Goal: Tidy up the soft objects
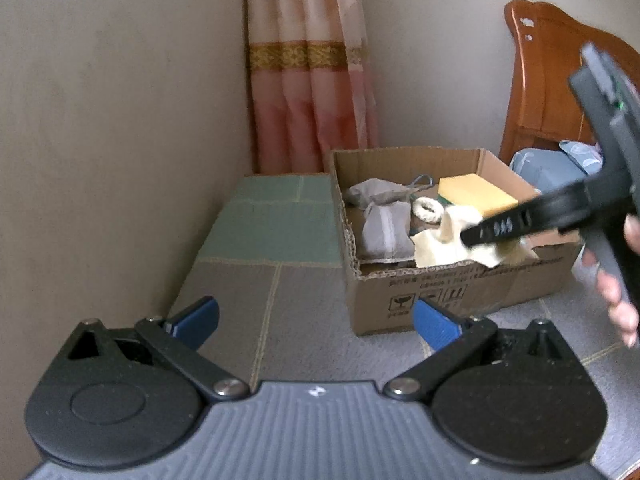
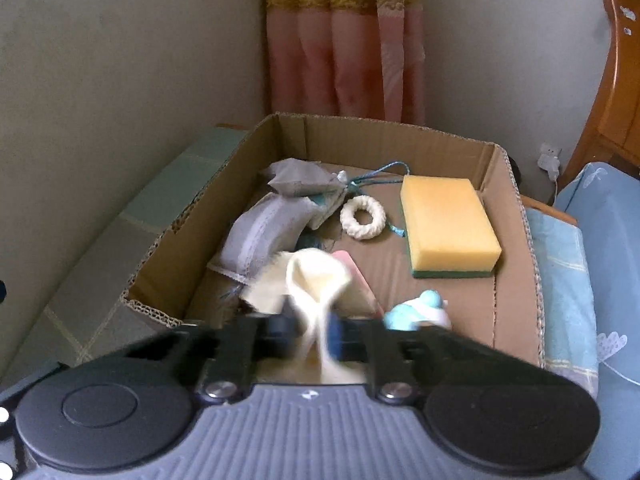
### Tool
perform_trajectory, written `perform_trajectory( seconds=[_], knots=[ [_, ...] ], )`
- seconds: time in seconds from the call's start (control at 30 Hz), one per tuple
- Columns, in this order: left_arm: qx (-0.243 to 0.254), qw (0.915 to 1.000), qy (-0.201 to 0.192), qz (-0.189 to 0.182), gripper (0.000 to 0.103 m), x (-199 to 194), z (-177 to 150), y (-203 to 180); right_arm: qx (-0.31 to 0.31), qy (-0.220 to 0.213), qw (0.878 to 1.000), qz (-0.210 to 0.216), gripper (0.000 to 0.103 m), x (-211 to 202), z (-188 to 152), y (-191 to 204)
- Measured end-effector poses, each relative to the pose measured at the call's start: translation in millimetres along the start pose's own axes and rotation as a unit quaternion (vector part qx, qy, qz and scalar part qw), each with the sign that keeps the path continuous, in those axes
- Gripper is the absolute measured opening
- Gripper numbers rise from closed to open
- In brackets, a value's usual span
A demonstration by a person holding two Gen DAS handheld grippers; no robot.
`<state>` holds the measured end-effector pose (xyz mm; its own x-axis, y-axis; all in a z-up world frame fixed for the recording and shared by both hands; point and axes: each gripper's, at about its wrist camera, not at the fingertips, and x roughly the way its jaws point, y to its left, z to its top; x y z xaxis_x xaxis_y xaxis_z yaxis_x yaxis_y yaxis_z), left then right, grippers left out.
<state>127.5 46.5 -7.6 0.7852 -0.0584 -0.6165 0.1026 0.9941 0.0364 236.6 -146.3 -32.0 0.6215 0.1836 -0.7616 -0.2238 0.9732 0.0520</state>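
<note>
An open cardboard box (image 1: pixel 460 288) (image 2: pixel 516 280) stands on the bed. Inside lie a yellow sponge (image 2: pixel 450 226) (image 1: pixel 476 196), a white braided ring (image 2: pixel 363 217) (image 1: pixel 427 209), two grey pouches (image 2: pixel 260 236) (image 1: pixel 386 228) and a light blue toy (image 2: pixel 416 314). My right gripper (image 2: pixel 316 334) is shut on a cream cloth (image 2: pixel 316 280) and holds it over the box's near part; it also shows in the left wrist view (image 1: pixel 480 236) with the cloth (image 1: pixel 440 248). My left gripper (image 1: pixel 316 320) is open and empty, in front of the box.
The box stands on a grey and green mat (image 1: pixel 272 232) by a beige wall (image 1: pixel 120 140). A pink curtain (image 1: pixel 312 80) hangs behind. A wooden headboard (image 1: pixel 548 76) and blue pillows (image 2: pixel 600 260) are at the right.
</note>
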Motion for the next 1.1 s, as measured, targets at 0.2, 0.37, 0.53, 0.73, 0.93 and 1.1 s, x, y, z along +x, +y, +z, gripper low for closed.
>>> perform_trajectory(
  seconds=[0.2,0.37,0.53,0.73,0.93,1.1],
  knots=[
    [0.004,0.9999,0.005,-0.009,0.102,4.0,-1.6,-3.8,-0.007,-0.057,0.998,-0.017,0.006,-14.8,21.0,-3.0],
    [0.025,0.9996,0.001,-0.012,0.102,-1.2,3.1,-12.9,-0.002,-0.076,0.996,-0.048,0.075,-23.1,28.6,-4.6],
    [0.017,0.9996,0.022,0.008,0.102,-1.3,18.9,-15.6,-0.034,-0.032,0.992,-0.114,0.085,-48.7,15.6,6.2],
    [0.009,0.9998,0.016,0.004,0.102,-11.7,35.7,-22.7,0.008,-0.007,0.987,-0.16,0.086,-89.1,-8.3,4.3],
    [0.011,0.9999,-0.006,0.01,0.102,-24.7,49.3,-30.7,0.053,-0.031,0.983,-0.173,0.092,-126.6,-28.1,2.5],
    [0.017,0.9997,-0.009,0.012,0.102,-32.2,52.3,-38.7,0.075,-0.042,0.983,-0.161,0.092,-141.4,-39.9,1.4]
  ],
)
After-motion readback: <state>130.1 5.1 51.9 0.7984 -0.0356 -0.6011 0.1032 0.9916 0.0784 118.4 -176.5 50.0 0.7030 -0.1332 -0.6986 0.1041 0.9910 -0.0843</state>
